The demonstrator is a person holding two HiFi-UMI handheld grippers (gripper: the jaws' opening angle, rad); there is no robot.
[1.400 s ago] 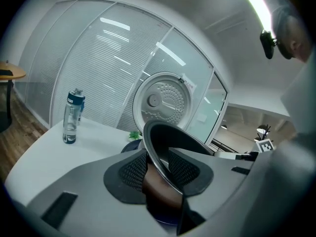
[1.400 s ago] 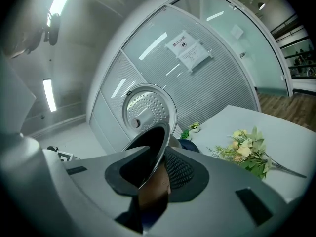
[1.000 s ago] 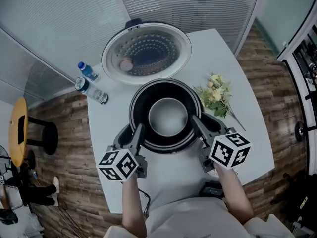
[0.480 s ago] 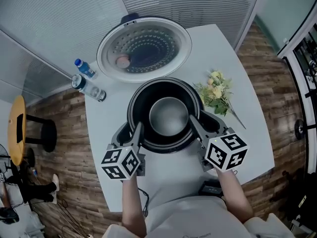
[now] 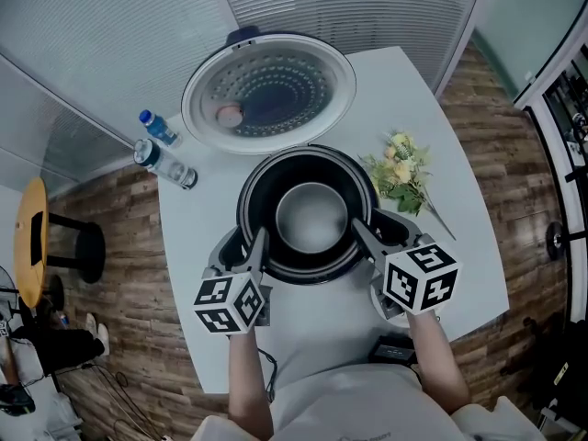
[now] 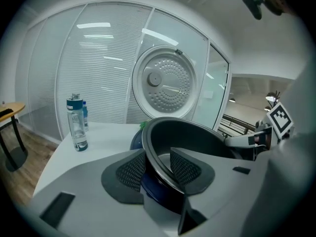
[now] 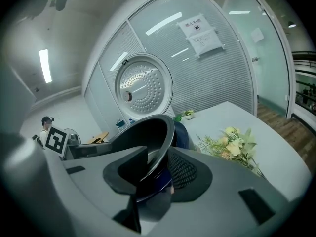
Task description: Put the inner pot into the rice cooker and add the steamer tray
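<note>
We count one black round metal inner pot [image 5: 312, 214] at the centre of the head view. It is seated in the one dark blue rice cooker [image 6: 135, 139]. The pot's mouth faces straight up at us and shows its pale grey bottom. Being round, it has no long side, and its axis stands upright. The cooker's single round lid [image 5: 268, 95] is thrown back toward the top of the frame, with its perforated silver inner face turned up. Cooker and lid together therefore run from the frame's centre to its top.

There are two grippers, one on each flank of the pot. The left gripper [image 5: 246, 244] is at the lower left of the rim. In its own view the rim passes between its two ribbed pads [image 6: 129, 172], with a gap on the inner side. Its jaws have just been opening and it is released. The right gripper [image 5: 372, 232] is at the lower right of the rim. Its jaws have also just been opening, and they straddle the rim without clamping it.

Further out, all of this rests on one white counter [image 5: 459, 246]. Two clear plastic water bottles [image 5: 165, 165] lie side by side at its upper left edge, well apart from the cooker. One bunch of pale yellow flowers with green leaves [image 5: 400, 177] lies just right of the cooker. One round yellow-topped stool [image 5: 32, 242] stands on the wooden floor at the far left.
</note>
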